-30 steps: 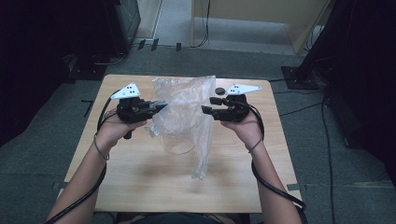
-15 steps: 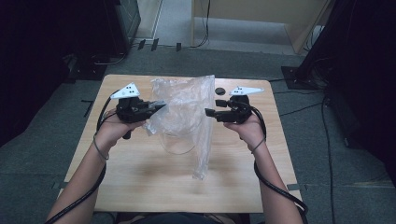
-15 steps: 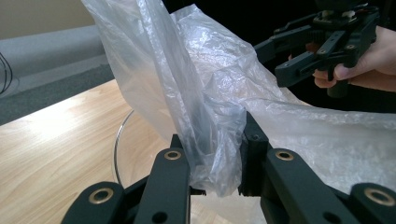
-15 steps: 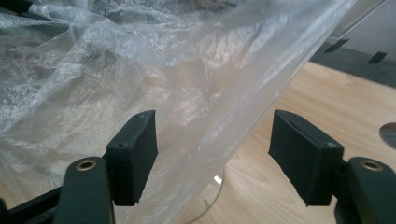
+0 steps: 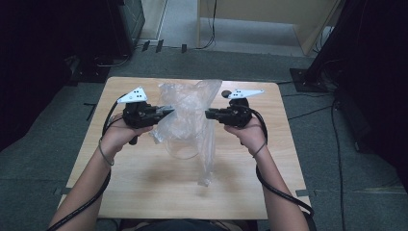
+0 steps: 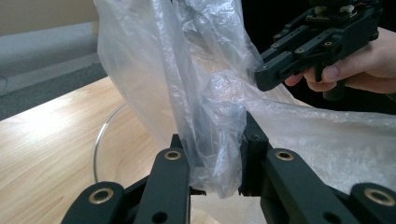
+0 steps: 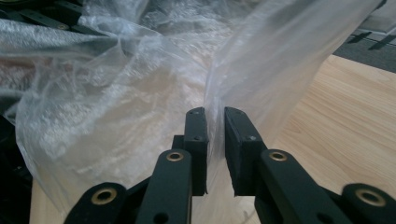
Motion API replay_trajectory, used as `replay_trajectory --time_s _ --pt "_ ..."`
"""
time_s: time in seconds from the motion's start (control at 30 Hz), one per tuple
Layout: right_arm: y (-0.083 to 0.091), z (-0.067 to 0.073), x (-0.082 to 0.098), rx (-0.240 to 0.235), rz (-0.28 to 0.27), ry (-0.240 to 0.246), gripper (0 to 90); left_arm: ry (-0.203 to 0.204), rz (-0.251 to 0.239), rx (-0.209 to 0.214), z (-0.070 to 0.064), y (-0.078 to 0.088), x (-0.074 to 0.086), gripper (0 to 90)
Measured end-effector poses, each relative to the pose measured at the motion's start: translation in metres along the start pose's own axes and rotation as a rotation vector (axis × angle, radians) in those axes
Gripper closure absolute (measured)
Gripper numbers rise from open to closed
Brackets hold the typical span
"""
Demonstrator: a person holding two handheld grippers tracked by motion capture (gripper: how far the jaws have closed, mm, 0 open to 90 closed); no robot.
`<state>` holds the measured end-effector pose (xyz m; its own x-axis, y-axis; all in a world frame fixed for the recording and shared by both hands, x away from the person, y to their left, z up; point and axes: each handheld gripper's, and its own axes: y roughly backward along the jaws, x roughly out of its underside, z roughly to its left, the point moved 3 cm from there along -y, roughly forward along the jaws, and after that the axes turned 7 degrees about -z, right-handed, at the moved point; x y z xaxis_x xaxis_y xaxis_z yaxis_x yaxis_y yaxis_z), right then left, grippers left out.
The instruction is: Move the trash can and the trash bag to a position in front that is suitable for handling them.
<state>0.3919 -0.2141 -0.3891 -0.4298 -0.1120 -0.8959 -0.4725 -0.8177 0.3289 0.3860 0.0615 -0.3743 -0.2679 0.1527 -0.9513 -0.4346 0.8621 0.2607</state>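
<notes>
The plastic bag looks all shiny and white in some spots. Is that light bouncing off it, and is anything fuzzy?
Yes: in the right gripper view the plastic bag glares milky white where light hits its crinkles. In the left gripper view the floor behind is blurred, while the left gripper is sharp. In the high view the table is bright and the room's edges are dark.

A light wooden bench (image 5: 144, 192) stands on grey carpet (image 5: 43, 159). A small dark round object (image 5: 225, 94) lies near the bench's far edge. Beyond the bench, a pale wooden cabinet (image 5: 269, 24) stands on the floor, with black cables (image 5: 211, 33) trailing beside it and dark equipment (image 5: 127, 24) at the far left.
</notes>
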Motion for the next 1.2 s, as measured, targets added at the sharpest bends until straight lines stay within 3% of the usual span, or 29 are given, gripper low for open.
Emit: replay_trajectory --time_s 0.3,0.57,0.97,1.2 --pt "-0.022 0.018 -0.004 -0.056 0.02 0.04 82.4 -0.026 0.021 0.036 -0.011 -0.002 -0.003 76.1" --pt "-0.044 0.032 -0.002 -0.099 0.074 0.067 82.5 -0.018 0.049 0.048 -0.013 -0.004 0.0 75.4" --pt "-0.05 0.028 0.005 -0.04 0.146 0.109 78.4 0.012 0.168 -0.013 0.003 -0.013 0.022 70.8" --pt "-0.051 0.026 0.008 -0.01 0.183 0.115 75.8 0.025 0.141 -0.03 0.01 -0.007 0.019 58.6"
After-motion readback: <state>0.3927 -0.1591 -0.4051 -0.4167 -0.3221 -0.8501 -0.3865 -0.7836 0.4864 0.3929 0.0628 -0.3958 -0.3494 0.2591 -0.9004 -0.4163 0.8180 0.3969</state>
